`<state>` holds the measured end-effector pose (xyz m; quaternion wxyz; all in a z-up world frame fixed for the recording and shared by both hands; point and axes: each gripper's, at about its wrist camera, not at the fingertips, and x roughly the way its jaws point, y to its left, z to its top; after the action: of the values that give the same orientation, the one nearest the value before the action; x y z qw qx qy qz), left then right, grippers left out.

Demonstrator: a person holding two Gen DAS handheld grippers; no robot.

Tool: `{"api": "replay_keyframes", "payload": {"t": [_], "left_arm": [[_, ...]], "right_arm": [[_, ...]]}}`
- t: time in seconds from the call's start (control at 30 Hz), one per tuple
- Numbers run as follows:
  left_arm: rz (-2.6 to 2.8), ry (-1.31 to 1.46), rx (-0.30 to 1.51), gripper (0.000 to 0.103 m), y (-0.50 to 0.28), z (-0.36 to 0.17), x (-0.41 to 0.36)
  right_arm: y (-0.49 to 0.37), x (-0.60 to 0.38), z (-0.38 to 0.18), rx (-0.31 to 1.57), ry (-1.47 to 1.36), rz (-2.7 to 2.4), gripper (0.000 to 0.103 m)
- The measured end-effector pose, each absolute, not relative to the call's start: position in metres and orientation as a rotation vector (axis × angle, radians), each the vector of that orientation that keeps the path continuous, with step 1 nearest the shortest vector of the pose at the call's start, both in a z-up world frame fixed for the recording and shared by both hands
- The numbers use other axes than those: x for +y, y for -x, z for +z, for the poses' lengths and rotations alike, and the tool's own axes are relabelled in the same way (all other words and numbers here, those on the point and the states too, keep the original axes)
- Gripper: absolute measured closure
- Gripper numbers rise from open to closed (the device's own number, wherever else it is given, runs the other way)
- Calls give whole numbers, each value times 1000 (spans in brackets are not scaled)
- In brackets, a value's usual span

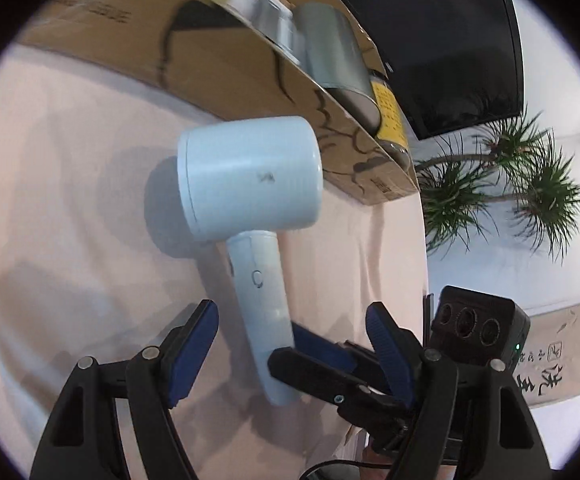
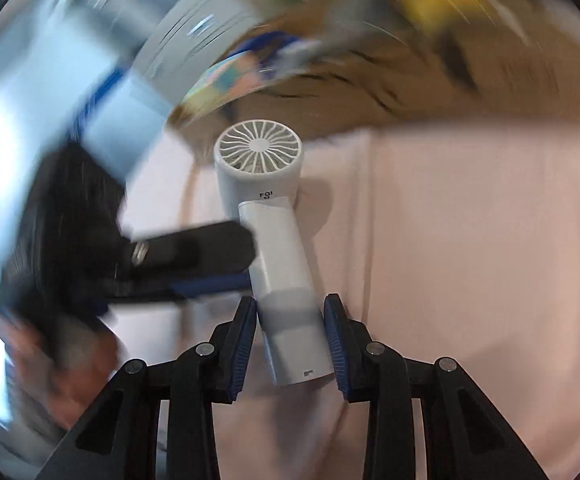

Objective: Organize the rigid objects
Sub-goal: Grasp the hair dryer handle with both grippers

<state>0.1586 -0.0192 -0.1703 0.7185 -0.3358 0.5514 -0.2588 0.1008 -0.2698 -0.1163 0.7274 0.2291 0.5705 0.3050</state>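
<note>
We held a pale blue hair dryer (image 2: pixel 270 216) by the lower part of its handle, our right gripper (image 2: pixel 290 338) pinching it, one blue pad (image 2: pixel 245 340) pressed against each side. Ahead of those fingers the dryer's barrel rose above a pink cloth (image 2: pixel 470 260), its ribbed white grille turned toward the right wrist camera. Our left gripper (image 1: pixel 293 350) stood spread, its fingers apart with nothing between the pads. From its own camera the dryer's handle (image 1: pixel 263 312) ran just ahead and between the fingers, and the barrel sat farther out. The right gripper reached in from the right of our left fingers to meet the handle's end. Beyond the dryer a cardboard box (image 1: pixel 217 60) stood on the cloth, with a grey cylinder (image 1: pixel 336 52) and a yellow-labelled jar (image 1: pixel 389 118) inside it. The surroundings in the right wrist view were heavily blurred.
</note>
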Motion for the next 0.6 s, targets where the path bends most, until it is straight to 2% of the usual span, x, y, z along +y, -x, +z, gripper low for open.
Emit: {"api": "replay_keyframes", "payload": {"t": [0.07,0.1,0.17,0.23,0.27,0.4,0.5,0.6], "left_arm": [[-571,722,1242,32,-162,-173,-29],[-570,713,1256,42,-163,-174,-34],[-551,695,1252,48,-162,-174,-36],[-521,674,1256,68,-160,-176,-35],[-501,668,1261,71,-159,-176,-36],[-488,648,1267,71,-158,-175,-41],[-503,657,1277,68,-160,-176,-46],[-491,619,1266,69,-162,-172,-53]], "right_arm": [[-97,-266,-111,1252,-468,656,70],[-95,-264,-108,1252,-455,654,69],[-91,-258,-103,1245,-415,643,67],[-89,-254,-98,1236,-375,611,68],[-91,-254,-99,1238,-386,598,68],[-90,-261,-106,1257,-447,568,66],[-88,-269,-105,1242,-434,515,59],[-79,-268,-93,1173,-276,464,58]]}}
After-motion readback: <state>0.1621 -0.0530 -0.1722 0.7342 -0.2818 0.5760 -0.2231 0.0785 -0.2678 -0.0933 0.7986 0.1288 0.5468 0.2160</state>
